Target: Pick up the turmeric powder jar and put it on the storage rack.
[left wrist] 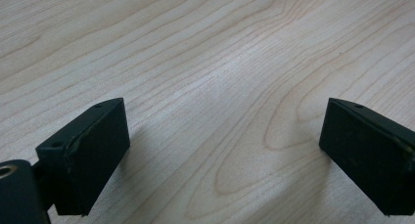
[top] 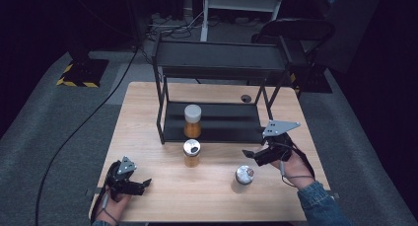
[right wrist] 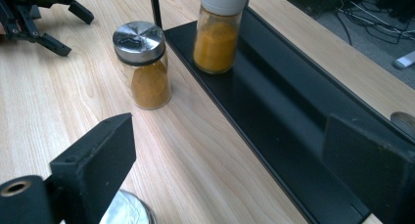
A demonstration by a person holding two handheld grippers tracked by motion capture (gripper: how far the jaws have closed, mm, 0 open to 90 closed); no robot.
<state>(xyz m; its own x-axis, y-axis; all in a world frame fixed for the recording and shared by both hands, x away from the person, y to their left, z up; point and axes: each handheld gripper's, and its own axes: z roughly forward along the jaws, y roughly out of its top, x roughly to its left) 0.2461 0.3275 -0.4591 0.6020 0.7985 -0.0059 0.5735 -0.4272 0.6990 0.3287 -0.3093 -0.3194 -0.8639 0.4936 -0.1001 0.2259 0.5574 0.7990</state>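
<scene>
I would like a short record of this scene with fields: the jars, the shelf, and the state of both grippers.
white-lid jar: upright on the lower tier of the black shelf, orange powder inside
middle silver-lid jar: upright on the table, just in front of the shelf
right silver-lid jar: on the table, near the right gripper
left gripper: open, holds nothing, low over bare wood
right gripper: open, holds nothing, points toward the jars

Table (top: 148, 112) left bare; jars (top: 191, 153), rack (top: 217, 122) block ctr.
</scene>
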